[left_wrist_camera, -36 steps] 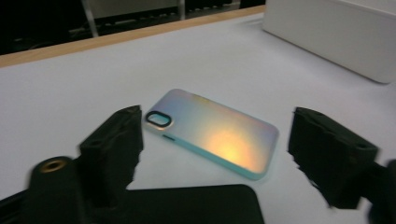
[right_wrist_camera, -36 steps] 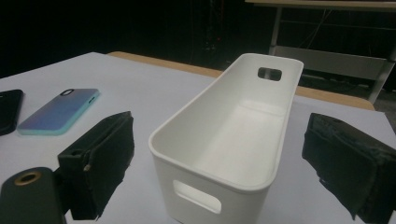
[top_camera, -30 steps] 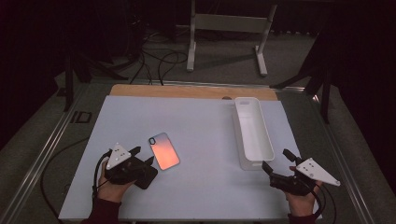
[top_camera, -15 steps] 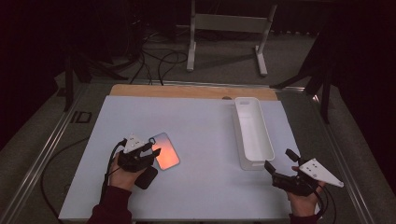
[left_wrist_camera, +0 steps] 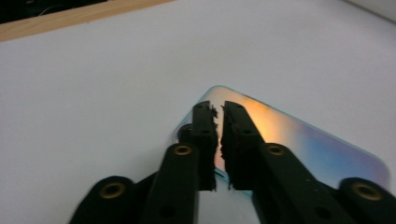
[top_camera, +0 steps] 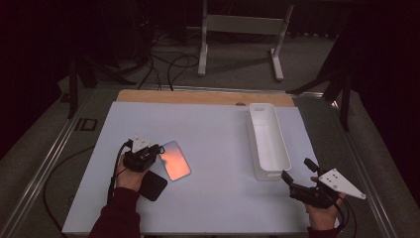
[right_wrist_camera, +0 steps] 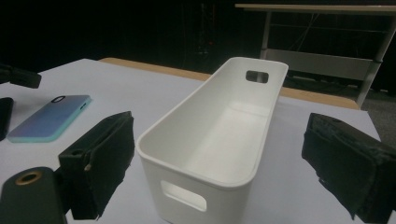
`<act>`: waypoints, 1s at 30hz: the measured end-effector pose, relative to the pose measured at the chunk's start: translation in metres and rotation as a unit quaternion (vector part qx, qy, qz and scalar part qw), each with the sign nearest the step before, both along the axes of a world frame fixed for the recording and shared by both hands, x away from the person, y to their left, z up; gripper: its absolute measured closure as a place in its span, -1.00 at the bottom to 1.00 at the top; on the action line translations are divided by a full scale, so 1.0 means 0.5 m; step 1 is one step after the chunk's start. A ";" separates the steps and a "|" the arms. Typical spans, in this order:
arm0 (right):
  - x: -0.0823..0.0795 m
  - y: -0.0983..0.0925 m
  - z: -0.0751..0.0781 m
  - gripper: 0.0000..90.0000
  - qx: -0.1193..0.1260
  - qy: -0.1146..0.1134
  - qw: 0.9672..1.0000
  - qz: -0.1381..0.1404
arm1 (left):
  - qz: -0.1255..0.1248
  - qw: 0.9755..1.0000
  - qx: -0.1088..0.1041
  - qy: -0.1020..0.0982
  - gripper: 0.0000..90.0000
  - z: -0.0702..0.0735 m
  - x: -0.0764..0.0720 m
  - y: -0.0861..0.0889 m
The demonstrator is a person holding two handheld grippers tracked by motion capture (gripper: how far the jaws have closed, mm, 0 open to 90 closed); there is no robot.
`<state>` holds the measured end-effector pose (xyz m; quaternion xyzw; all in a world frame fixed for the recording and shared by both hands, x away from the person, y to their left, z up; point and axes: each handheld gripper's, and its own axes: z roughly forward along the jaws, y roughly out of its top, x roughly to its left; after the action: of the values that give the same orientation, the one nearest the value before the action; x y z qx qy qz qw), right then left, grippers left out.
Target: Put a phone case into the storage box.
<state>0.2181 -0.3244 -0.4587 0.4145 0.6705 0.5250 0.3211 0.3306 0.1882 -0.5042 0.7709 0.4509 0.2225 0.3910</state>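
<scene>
An iridescent phone case [top_camera: 176,161] lies flat on the white table cover, left of centre. My left gripper [top_camera: 159,148] reaches it from the left. In the left gripper view the jaws stand almost together over the corner of the phone case [left_wrist_camera: 299,135]. They have just been closing, and I see nothing pinched between the tips of the left gripper [left_wrist_camera: 219,112]. My right gripper [top_camera: 298,169] hovers open at the near right, just short of the near end of a long white bin [top_camera: 255,148]. The empty bin [right_wrist_camera: 205,186] sits straight ahead of the right gripper [right_wrist_camera: 222,177].
A flat black object [top_camera: 151,186] lies under the left hand, near the case. A wooden strip [top_camera: 198,96] edges the far side of the table. Beyond it stand a metal frame [top_camera: 242,29] and cables on the floor.
The left gripper has moved right onto the phone case's near-left corner and its jaws have come together. The right gripper has stayed put.
</scene>
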 end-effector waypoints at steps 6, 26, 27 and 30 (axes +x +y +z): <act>-0.001 -0.001 0.001 -0.80 0.000 -0.002 1.000 -0.001 | 0.003 1.000 0.016 0.018 0.99 -0.010 0.016 -0.001; -0.003 -0.003 0.004 -0.79 0.002 -0.004 1.000 -0.003 | 0.061 0.991 0.063 0.100 1.00 -0.045 0.068 -0.009; -0.003 -0.003 0.004 -0.79 0.003 -0.005 1.000 -0.003 | 0.063 0.991 0.065 0.101 1.00 -0.044 0.069 -0.011; -0.003 -0.003 0.004 -0.77 0.003 -0.005 1.000 -0.003 | 0.064 0.990 0.066 0.106 1.00 -0.042 0.076 -0.017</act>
<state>0.2166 -0.3258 -0.4569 0.4149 0.6663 0.5276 0.3248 0.3685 0.1795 -0.5251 0.7842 0.5223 0.1932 0.2738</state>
